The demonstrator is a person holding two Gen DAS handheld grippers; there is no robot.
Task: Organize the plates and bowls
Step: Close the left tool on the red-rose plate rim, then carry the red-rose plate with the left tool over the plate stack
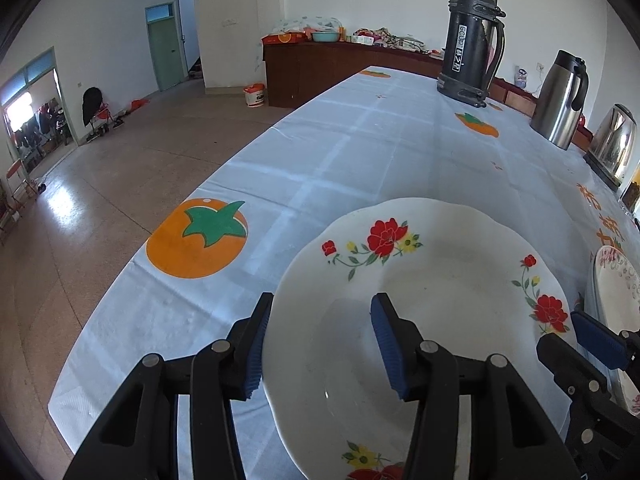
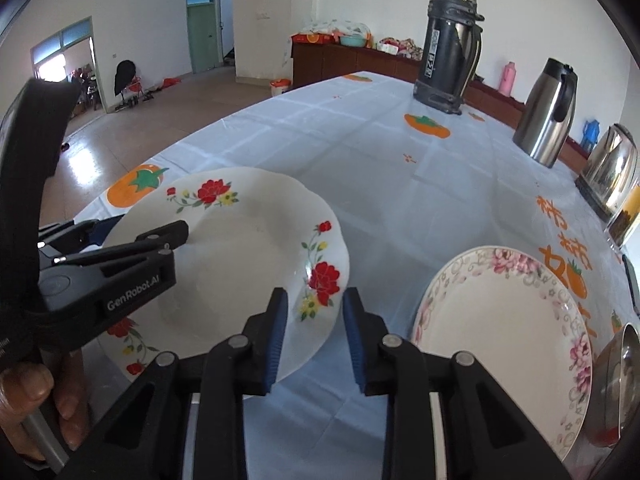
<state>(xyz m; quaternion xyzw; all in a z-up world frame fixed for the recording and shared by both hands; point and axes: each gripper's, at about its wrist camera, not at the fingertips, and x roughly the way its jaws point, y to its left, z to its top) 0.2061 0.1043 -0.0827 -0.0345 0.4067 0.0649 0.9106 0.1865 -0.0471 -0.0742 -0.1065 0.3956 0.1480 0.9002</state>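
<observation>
A white plate with red flowers (image 1: 440, 312) lies near the table's left edge and looks tipped up on its right side. My left gripper (image 1: 322, 304) is shut on its left rim, one blue pad outside the edge and the other inside the well. In the right wrist view that same gripper (image 2: 136, 228) clamps the plate (image 2: 248, 248) from the left. My right gripper (image 2: 314, 296) stands open astride the plate's near right rim, with a gap showing beside its pads. A second plate with a pink flower border (image 2: 500, 320) rests to the right, untouched.
A metal bowl (image 2: 624, 380) sits at the far right by the pink plate. A black flask (image 1: 470, 40), a steel jug (image 1: 560, 100) and a kettle (image 1: 612, 140) stand along the back right. The tablecloth's left edge (image 1: 132, 256) drops to the floor. A hand (image 2: 28, 392) holds the left gripper.
</observation>
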